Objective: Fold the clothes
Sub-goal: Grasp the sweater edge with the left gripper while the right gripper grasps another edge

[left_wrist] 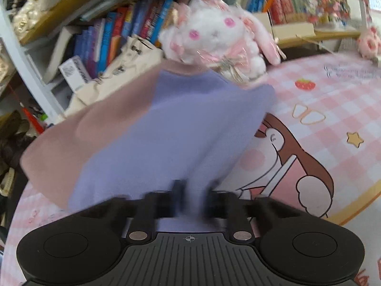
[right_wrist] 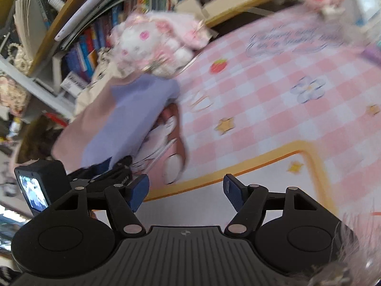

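Observation:
A lavender garment [left_wrist: 181, 124] lies over a dusty pink cloth [left_wrist: 71, 138] at the left end of the pink checked table cover [left_wrist: 333, 109]. My left gripper [left_wrist: 193, 190] is shut on a fold of the lavender garment, which rises in a ridge between its blurred fingers. The right wrist view shows the same lavender garment [right_wrist: 133, 114] and pink cloth [right_wrist: 76, 133] at left, with the left gripper [right_wrist: 119, 164] at the garment's near edge. My right gripper [right_wrist: 187, 190] is open, its blue pads [right_wrist: 139, 190] wide apart over the cover's yellow border, nothing between them.
A white and pink plush bunny [left_wrist: 214, 35] sits just beyond the clothes. Behind it a bookshelf [left_wrist: 133, 23] full of books and a beige canvas bag [left_wrist: 123, 66] line the far edge. Another small pink plush [left_wrist: 369, 43] sits far right. The checked cover stretches to the right.

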Demonstrator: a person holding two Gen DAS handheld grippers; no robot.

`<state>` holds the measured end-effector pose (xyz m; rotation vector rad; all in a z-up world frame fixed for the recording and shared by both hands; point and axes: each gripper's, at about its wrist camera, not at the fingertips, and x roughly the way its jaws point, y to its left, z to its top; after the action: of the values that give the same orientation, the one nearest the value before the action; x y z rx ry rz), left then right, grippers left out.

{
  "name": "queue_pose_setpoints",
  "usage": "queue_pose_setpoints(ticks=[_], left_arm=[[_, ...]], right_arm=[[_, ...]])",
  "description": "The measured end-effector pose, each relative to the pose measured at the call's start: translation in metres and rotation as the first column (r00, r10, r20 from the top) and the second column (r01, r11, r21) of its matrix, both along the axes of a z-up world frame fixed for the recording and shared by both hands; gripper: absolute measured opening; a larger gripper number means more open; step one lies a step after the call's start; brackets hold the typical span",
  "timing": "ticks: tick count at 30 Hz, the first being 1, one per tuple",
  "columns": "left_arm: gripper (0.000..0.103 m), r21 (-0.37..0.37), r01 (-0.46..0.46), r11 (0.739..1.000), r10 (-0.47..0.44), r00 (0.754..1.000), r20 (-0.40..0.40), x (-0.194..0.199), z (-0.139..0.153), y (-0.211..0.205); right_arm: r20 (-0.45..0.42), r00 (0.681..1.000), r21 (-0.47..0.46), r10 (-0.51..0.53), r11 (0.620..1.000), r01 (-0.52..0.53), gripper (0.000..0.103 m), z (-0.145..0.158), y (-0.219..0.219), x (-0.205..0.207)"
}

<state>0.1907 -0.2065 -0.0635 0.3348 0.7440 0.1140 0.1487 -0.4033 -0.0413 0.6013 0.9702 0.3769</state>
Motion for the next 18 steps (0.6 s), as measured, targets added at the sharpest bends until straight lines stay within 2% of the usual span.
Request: queue_pose_setpoints(ticks=[3,7,10,12,13,15,16,18], left_arm=[[0.009,-0.056,-0.007,0.998,0.008,1.000,0.023,-0.024,0.023,0.013],[0.009,-0.113,-0.011,0.994,0.014,1.000,0.027,-0.067,0.055,0.029],[0.009,-0.128,-0.009,0.992,0.012,1.000,0.024,-0.101,0.067,0.037],[0.009,-0.126,-0.024,0.992,0.027,0.999,0.020,-0.122,0.070,0.042],[0.009,-0.124,-0.035,0.992,0.038,0.999,0.018,-0.132,0.071,0.045],[0.013,-0.108,-0.065,0.992,0.066,0.998,0.003,-0.148,0.069,0.052],[0.017,-0.093,-0.083,0.992,0.083,0.997,-0.007,-0.153,0.065,0.055],[0.019,-0.068,-0.112,0.991,0.111,0.994,-0.023,-0.160,0.057,0.059]], right_arm=[[-0.045,0.999,0.104,0.027,0.994,-0.023,0.071,-0.010,0.014,0.009],[-0.152,0.988,0.252,0.041,0.968,-0.002,0.073,-0.029,0.035,0.018],[-0.201,0.979,0.313,0.045,0.949,0.021,0.071,-0.039,0.046,0.018],[-0.222,0.974,0.325,0.048,0.945,0.028,0.057,-0.042,0.051,0.016],[-0.222,0.974,0.324,0.051,0.946,0.025,0.037,-0.042,0.053,0.014],[-0.207,0.976,0.331,0.060,0.944,0.012,0.011,-0.040,0.056,0.011],[-0.191,0.979,0.343,0.066,0.939,0.003,0.002,-0.037,0.058,0.009],[-0.146,0.986,0.354,0.083,0.935,-0.026,0.002,-0.026,0.062,0.007]])
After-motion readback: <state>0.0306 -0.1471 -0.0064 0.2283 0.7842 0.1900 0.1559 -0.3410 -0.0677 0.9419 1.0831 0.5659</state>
